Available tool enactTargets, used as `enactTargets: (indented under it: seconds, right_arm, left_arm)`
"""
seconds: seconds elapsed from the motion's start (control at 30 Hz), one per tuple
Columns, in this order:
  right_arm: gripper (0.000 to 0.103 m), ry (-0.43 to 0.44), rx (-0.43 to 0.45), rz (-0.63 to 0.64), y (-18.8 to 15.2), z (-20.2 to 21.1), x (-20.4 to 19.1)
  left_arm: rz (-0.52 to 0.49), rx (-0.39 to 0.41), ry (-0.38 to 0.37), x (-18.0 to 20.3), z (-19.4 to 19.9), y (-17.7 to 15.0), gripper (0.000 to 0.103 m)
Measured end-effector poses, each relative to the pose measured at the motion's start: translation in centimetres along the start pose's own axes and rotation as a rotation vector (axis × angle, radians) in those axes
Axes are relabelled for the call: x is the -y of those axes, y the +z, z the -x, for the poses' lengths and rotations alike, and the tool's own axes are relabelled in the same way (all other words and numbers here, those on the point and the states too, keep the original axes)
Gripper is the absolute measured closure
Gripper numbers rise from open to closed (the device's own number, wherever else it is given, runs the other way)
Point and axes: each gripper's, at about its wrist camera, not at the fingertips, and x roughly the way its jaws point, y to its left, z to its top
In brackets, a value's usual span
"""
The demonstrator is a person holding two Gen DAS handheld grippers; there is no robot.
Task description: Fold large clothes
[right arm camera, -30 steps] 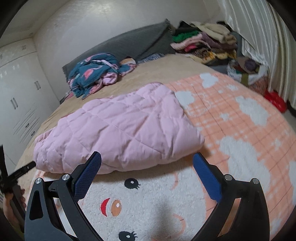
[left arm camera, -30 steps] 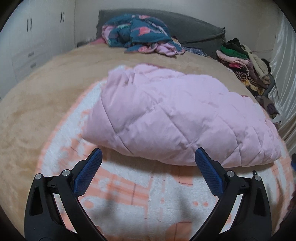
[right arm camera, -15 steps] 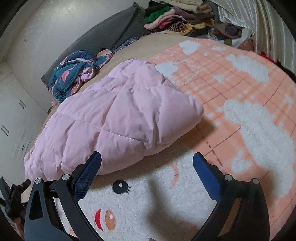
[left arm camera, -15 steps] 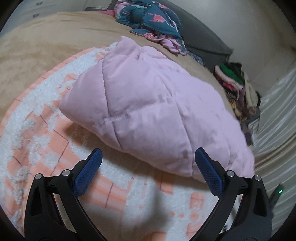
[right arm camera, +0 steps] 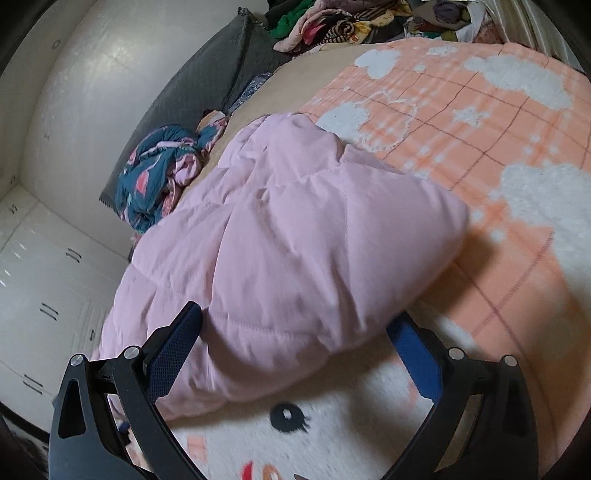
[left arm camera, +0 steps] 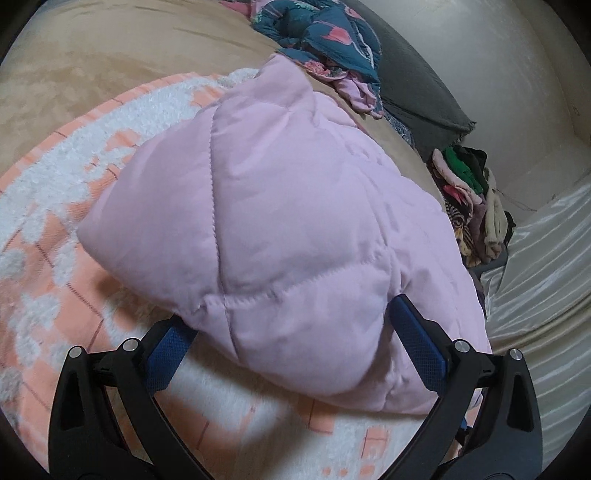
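A folded, puffy pink quilted jacket (left arm camera: 280,229) lies on an orange-and-white fleece blanket (left arm camera: 55,192) on the bed; it also shows in the right wrist view (right arm camera: 295,251). My left gripper (left arm camera: 291,325) is open, its blue-padded fingers straddling the jacket's near edge, the left finger partly tucked beneath it. My right gripper (right arm camera: 295,328) is open too, its fingers straddling the near edge of the other end. The jacket bulges between both pairs of fingers.
A teal-and-pink crumpled garment (left arm camera: 325,33) lies near the grey headboard (left arm camera: 417,92). A pile of folded clothes (left arm camera: 469,199) sits at the bed's far corner. A satin curtain (left arm camera: 535,258) hangs beside it. White wardrobes (right arm camera: 48,295) stand left. The blanket (right arm camera: 480,110) has a cartoon face.
Both grippers have moved forward and down to the jacket, so its near edge now sits between their open fingers. The jacket has not moved.
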Motion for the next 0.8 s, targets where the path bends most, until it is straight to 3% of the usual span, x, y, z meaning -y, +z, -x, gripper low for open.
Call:
enactTargets:
  seconds: [0.2,0.43,0.6,0.8]
  right_arm:
    - [0.004,0.039,0.005,-0.072,0.7,-2.1,0.5]
    - [0.004,0.023,0.014,-0.034,1.0,-3.1,0.0]
    - [0.004,0.016,0.024,-0.009,1.0,-3.3,0.1]
    - [0.005,0.01,0.033,0.016,1.1,-3.7,-0.2]
  left_arm:
    - [0.069,-0.029,-0.041,-1.0,-1.5,0.7,0.008]
    - [0.188,-0.06,-0.147,-2.6,-3.1,1.5,0.008]
    - [0.164,-0.036,-0.143,-2.3,-2.9,1.5,0.009]
    - [0.105,-0.02,-0.119,-1.5,-2.2,1.8,0.026]
